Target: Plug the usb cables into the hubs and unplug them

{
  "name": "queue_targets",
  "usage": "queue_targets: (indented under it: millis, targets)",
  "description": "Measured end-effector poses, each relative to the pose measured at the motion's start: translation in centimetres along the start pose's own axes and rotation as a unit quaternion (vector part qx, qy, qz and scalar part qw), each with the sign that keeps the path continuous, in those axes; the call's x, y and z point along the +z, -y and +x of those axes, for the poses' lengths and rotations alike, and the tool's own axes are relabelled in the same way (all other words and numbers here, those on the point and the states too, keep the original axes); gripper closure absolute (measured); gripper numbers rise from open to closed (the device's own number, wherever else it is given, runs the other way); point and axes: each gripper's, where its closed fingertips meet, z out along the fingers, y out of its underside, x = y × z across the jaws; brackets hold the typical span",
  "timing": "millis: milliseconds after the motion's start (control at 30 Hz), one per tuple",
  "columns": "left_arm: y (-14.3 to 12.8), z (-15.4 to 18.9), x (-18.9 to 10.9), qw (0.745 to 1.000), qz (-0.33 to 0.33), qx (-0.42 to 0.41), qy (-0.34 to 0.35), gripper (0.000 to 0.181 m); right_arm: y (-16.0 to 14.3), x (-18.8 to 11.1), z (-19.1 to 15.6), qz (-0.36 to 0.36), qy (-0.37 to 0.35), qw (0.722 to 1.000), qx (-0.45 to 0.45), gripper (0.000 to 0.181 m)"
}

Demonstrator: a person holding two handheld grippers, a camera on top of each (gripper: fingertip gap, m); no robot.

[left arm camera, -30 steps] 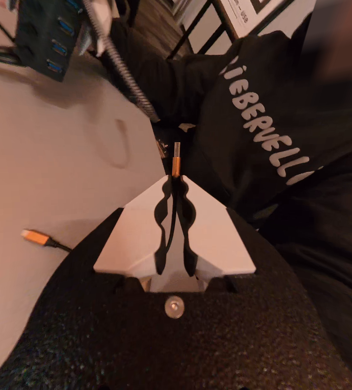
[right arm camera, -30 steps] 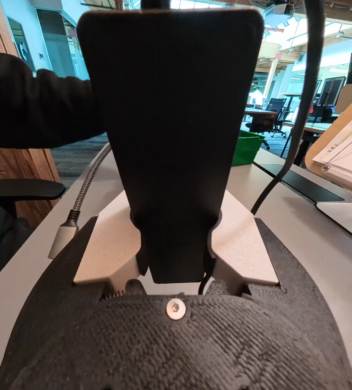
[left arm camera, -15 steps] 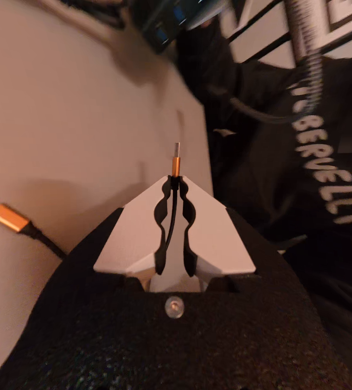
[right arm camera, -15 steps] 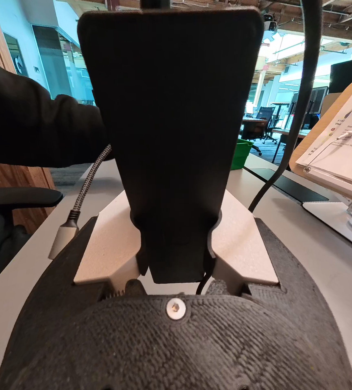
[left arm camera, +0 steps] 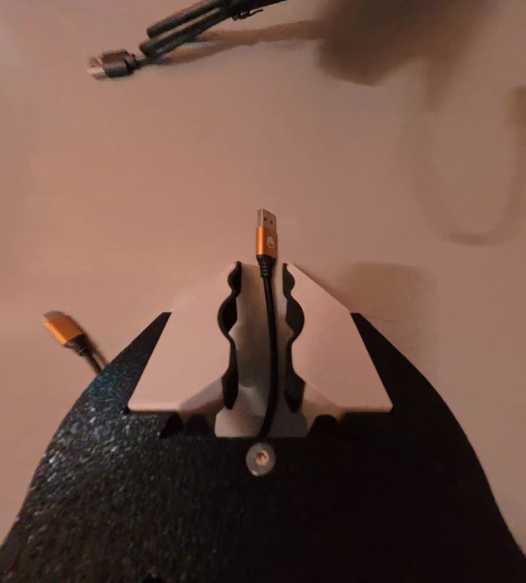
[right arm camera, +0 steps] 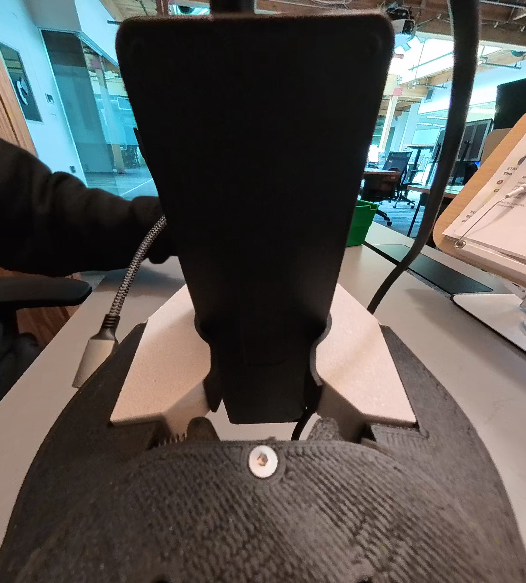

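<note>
1. left wrist view: the left claw (left arm camera: pixel 262 268) stands parted, its fingers clear of the orange-sleeved black usb cable (left arm camera: pixel 266 239) running between them, plug past the tips over the pale bench (left arm camera: pixel 129 189). half a second ago it pinched that cable. a blurred dark cable bundle (left arm camera: pixel 148 47) lies beyond.
2. right wrist view: the right claw (right arm camera: pixel 263 321) clamps the flat black usb hub (right arm camera: pixel 255 157), unchanged; the hub hides its tips.

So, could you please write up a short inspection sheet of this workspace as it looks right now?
Surface: pale table, bare around the work.
Job's things: black USB hub, upright; orange USB-A plug.
Clutter: green bin, document stand.
Grippers: left gripper open, plug lying loose between its fingers; right gripper shut on the hub.
Cables: second orange plug; braided cable; dark cable bundle.
Surroundings: open office, person's dark sleeve.
</note>
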Motion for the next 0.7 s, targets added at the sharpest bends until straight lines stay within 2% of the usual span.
queue_targets:
  millis: [33, 133, 267, 433, 600, 700]
  targets:
    - [-0.1, -0.1, -0.3, 0.999, 0.003, 0.025, 0.029, 0.154, 0.0, 0.0, 0.0, -0.001, 0.000, 1.000, -0.001, 0.119]
    - [-0.5, -0.1, -1.0, 0.989, -0.002, 0.096, 0.108, 0.155, 0.0, 0.1, 0.0, -0.002, 0.000, 1.000, -0.002, 0.119]
    - [-0.3, -0.3, -1.0, 0.974, -0.021, 0.155, 0.167, 0.158, -0.2, 0.1, 0.0, -0.005, 0.001, 1.000, 0.000, 0.119]
    - [0.0, -1.1, -0.1, 0.955, -0.031, 0.186, 0.231, 0.176, -0.7, 0.3, -0.1, -0.016, 0.001, 1.000, -0.004, 0.119]
    - [-0.2, -1.8, -0.5, 0.944, -0.015, 0.168, 0.282, 0.177, -0.6, 0.2, 0.1, -0.017, -0.007, 1.000, -0.006, 0.119]
    - [-0.2, -1.9, -1.9, 0.969, 0.011, 0.077, 0.235, 0.177, -0.6, 0.2, 0.2, -0.019, -0.009, 1.000, -0.009, 0.119]
